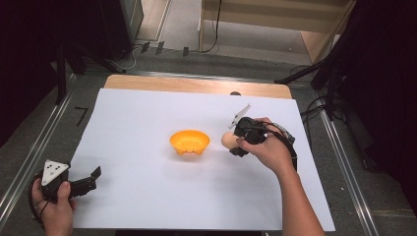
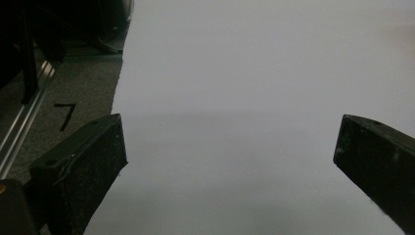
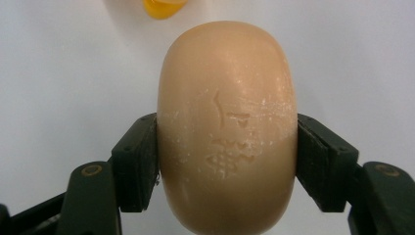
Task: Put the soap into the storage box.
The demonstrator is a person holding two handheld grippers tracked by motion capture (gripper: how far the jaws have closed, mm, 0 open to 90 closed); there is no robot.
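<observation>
The right gripper (image 3: 227, 161) is clamped across the rounded tan soap bar (image 3: 227, 127), lifting it just right of the orange plastic bowl (image 1: 190, 142), likely its destination. The left gripper (image 1: 87, 180), jaws apart, waits at the white surface's (image 1: 147, 196) near-left edge.

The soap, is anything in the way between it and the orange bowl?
No. The soap sits clamped in the right gripper, and just bare white paper lies between it and the orange bowl.
</observation>
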